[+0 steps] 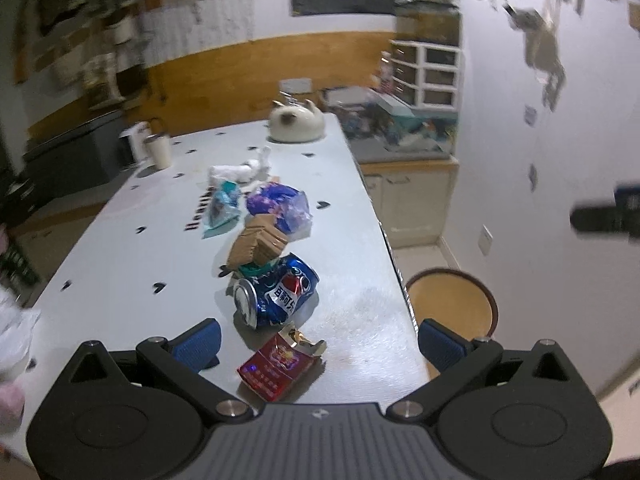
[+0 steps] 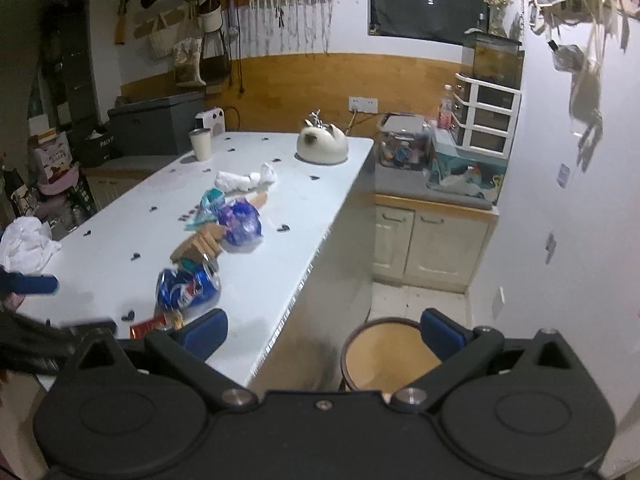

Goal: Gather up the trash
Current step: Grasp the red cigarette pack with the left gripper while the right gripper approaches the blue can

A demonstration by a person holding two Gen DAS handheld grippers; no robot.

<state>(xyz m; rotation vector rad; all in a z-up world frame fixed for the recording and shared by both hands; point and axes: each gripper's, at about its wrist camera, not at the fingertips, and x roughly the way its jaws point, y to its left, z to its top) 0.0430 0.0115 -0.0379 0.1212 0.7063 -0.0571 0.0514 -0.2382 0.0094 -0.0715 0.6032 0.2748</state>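
Left wrist view first: my left gripper point(image 1: 318, 344) hangs spread wide and empty above the near end of the white table point(image 1: 120, 264), its blue fingertips point(image 1: 200, 342) well apart. Between them, lying flat on the table, is a red cigarette pack point(image 1: 276, 366) with its lid flipped up. Just beyond it sits a crushed blue Pepsi can point(image 1: 276, 294) on its side, its top turned toward me. Behind the can the trash runs in a line away from me: a stack of torn cardboard pieces point(image 1: 258, 242) leaning against the can, then a crumpled purple wrapper point(image 1: 280, 208) with a teal snack packet point(image 1: 220, 210) beside it, then a wad of white tissue point(image 1: 240, 170). At the far end of the table rests a cream cat-shaped ornament point(image 1: 296, 122), and near the far left edge stands a pale cup point(image 1: 160, 152). A round wooden stool point(image 1: 452, 300) stands on the floor to the right of the table.

From the right wrist view, my right gripper point(image 2: 324, 332) is also spread open with nothing in it; it hovers off the table's right edge, its right finger over the stool point(image 2: 390, 354) and its left finger over the table corner. The can point(image 2: 188, 288) and cigarette pack point(image 2: 156, 324) lie to its left. A crumpled white plastic bag point(image 2: 26, 244) sits at the table's left edge.
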